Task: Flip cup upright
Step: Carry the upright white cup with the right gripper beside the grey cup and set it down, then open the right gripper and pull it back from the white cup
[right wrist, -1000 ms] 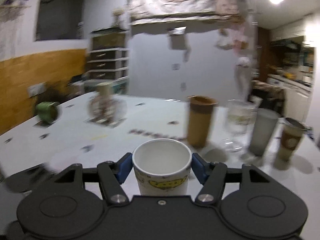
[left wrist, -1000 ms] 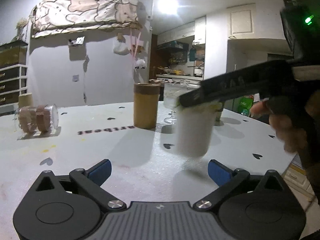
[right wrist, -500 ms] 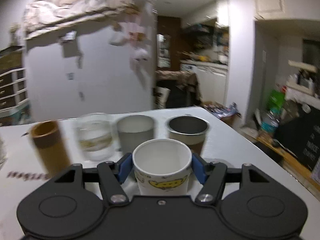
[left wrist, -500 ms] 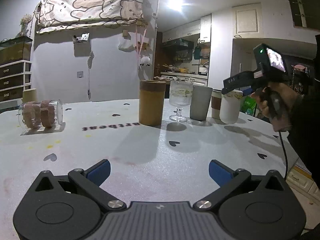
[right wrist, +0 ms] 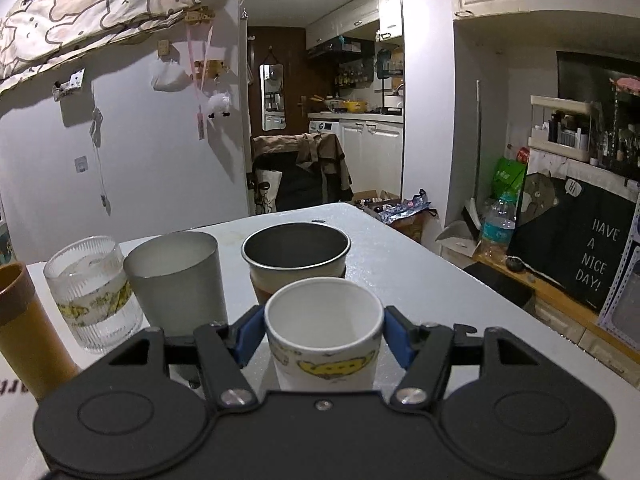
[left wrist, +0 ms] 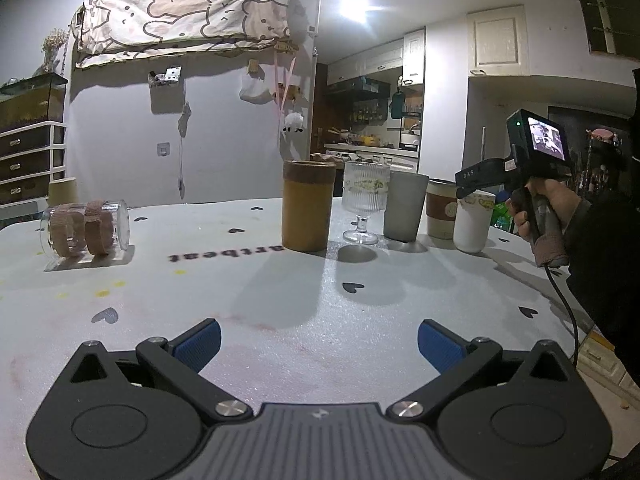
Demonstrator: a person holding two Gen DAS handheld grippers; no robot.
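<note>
White paper cup [right wrist: 323, 328] stands upright, gripped by right tongs [right wrist: 322, 334]; left view alone shows left tongs [left wrist: 319, 338] spread open, cup base on counter [left wrist: 280, 300].

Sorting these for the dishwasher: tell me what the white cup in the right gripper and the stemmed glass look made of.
White cup: probably paper, matte with a thin rolled rim and printed yellow band. Stemmed glass: clear ribbed glass; the background shows through it.

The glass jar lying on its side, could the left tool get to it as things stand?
Probably yes. The left tool is open and empty, and the bare table between it and the glass jar holds nothing; the upright cups stand off to the right.
</note>
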